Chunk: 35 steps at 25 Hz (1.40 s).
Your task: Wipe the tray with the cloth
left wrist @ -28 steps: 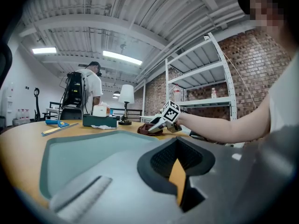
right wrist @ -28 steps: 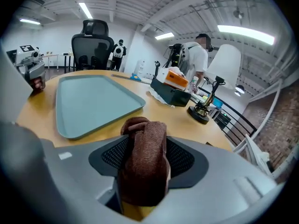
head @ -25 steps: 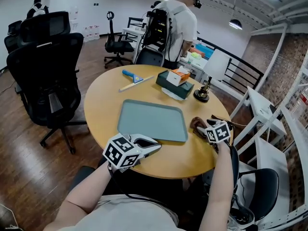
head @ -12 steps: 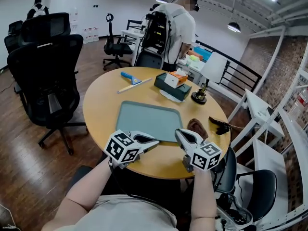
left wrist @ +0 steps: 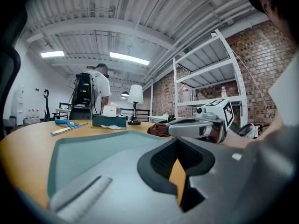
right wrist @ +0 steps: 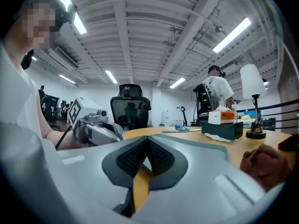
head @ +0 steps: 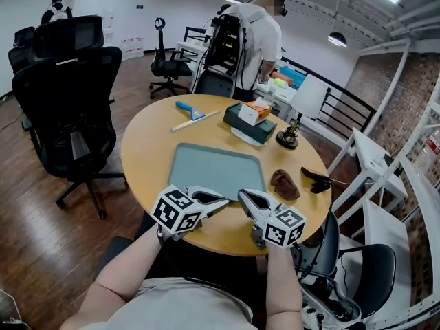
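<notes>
Head view: teal-grey rectangular plastic tray with rounded corners [head: 216, 172] lies flat at mid desk, surface bare and matte, raised rim all round. Crumpled brown cloth [head: 284, 183] sits on the round wooden desk [head: 151, 150] just beside the tray's right edge, not held by either tool. Left tool [head: 223, 201] and right tool [head: 244, 196] point in toward each other at the tray's near edge, tips near one another. Left gripper view: left tool [left wrist: 177, 146] has its jaws together, nothing between them, only a sliver of desk showing through the gap behind the pads; tray [left wrist: 93, 148] spreads ahead, the cloth [left wrist: 158, 129] is partly hidden behind the right tool [left wrist: 196, 125]. Right gripper view: right tool [right wrist: 147, 143] jaws also together and empty; cloth [right wrist: 264, 164] at frame right, cut off by the lens edge; left tool [right wrist: 96, 129] at frame left. Whether the tips touch the tray rim cannot be told.

Far side of desk: dark green tissue box [head: 249, 120] with a small orange-and-white box [head: 258, 108] on top, blue-handled scraper [head: 187, 108], pale ruler-like strip [head: 194, 119], lamp with black base and white shade [head: 292, 126]. Small black object [head: 316, 179] at the desk's right rim, too small to identify. Black high-back office chair [head: 69, 108] at left, dark wood floor [head: 34, 239], brick wall [head: 385, 95] at right, a person in a white shirt [head: 251, 40] standing behind the desk.
</notes>
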### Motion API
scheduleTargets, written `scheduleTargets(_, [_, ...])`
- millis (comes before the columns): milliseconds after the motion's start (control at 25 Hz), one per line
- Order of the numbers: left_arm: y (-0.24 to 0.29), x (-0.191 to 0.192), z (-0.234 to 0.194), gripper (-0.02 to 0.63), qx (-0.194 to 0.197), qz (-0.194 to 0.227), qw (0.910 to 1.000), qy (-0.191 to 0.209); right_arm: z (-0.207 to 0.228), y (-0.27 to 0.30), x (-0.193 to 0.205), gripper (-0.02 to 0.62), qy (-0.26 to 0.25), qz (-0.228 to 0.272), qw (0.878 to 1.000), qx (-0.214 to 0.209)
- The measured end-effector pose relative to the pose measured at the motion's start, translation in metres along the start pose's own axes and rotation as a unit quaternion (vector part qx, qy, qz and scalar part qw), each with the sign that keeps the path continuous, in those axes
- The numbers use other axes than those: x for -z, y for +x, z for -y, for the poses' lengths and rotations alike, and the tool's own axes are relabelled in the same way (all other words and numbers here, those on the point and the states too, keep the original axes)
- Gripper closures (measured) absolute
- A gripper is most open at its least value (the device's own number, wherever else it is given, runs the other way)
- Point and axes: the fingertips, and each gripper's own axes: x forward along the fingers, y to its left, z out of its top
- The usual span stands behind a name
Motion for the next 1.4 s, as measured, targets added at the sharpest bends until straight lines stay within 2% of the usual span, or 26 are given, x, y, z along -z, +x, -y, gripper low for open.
scheduleTargets(240, [0.0, 0.001, 0.0, 0.284, -0.003, 0.0, 1.0, -0.001, 0.002, 0.001, 0.005, 0.595, 0.032, -0.001, 0.999, -0.016])
scheduleTargets(560, [-0.001, 0.0, -0.004, 0.284, -0.012, 0.0, 0.9999, -0.001, -0.001, 0.009, 0.012, 0.594, 0.037, -0.024, 0.999, -0.031])
scheduleTargets(1400, [-0.004, 0.001, -0.001, 0.284, -0.009, -0.002, 1.0, 0.0, -0.008, 0.009, 0.014, 0.594, 0.041, -0.027, 0.998, -0.036])
